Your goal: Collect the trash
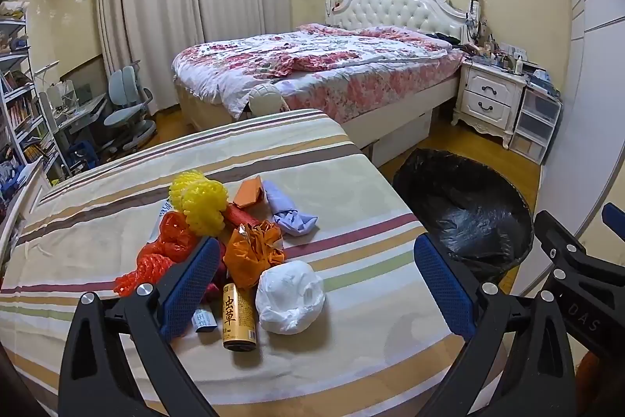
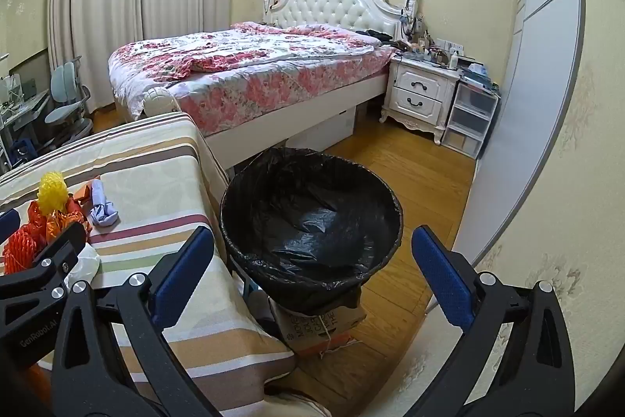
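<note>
A heap of trash lies on the striped cloth of a table [image 1: 351, 159]: yellow foam net [image 1: 203, 202], orange-red foam net [image 1: 156, 256], crumpled orange wrapper [image 1: 254, 253], orange carton [image 1: 250, 191], lilac cloth wad [image 1: 291, 215], white plastic bag [image 1: 291, 296] and a gold can [image 1: 238, 315] lying on its side. My left gripper [image 1: 316, 284] stands open just before the heap, nothing between its fingers. A bin with a black liner [image 2: 312, 217] stands to the right of the table on a cardboard box [image 2: 320, 327]. My right gripper [image 2: 312, 276] hangs open in front of the bin.
A bed with a floral quilt [image 1: 312, 65] lies behind the table. A white nightstand [image 2: 422, 96] and plastic drawers [image 2: 470, 120] stand at the right, by a wardrobe door [image 2: 547, 104]. A desk chair [image 1: 125, 104] and bookshelves [image 1: 19, 112] fill the left.
</note>
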